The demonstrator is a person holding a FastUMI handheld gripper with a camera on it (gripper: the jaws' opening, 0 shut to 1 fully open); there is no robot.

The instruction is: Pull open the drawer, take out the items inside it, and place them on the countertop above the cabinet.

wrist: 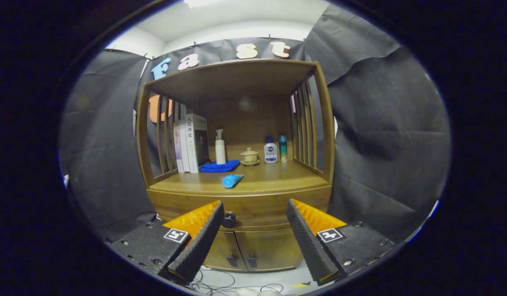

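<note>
Countertop (274,177): front half open apart from a blue tube (232,180) lying left of centre; back row taken by books (191,144), cloth (219,166), pump bottle (220,147), cup (249,156) and two bottles (276,149). Gripper (255,211): fingers spread apart, drawer knob (229,220) just beside the left one, drawer front unobstructed.

books (190,143) 3 | bottles (220,146) 3 | tube (232,180) 1 | cloth (219,166) 1 | cup (249,156) 1

Cloth-walled booth (385,135), wooden cabinet (241,193)
</note>
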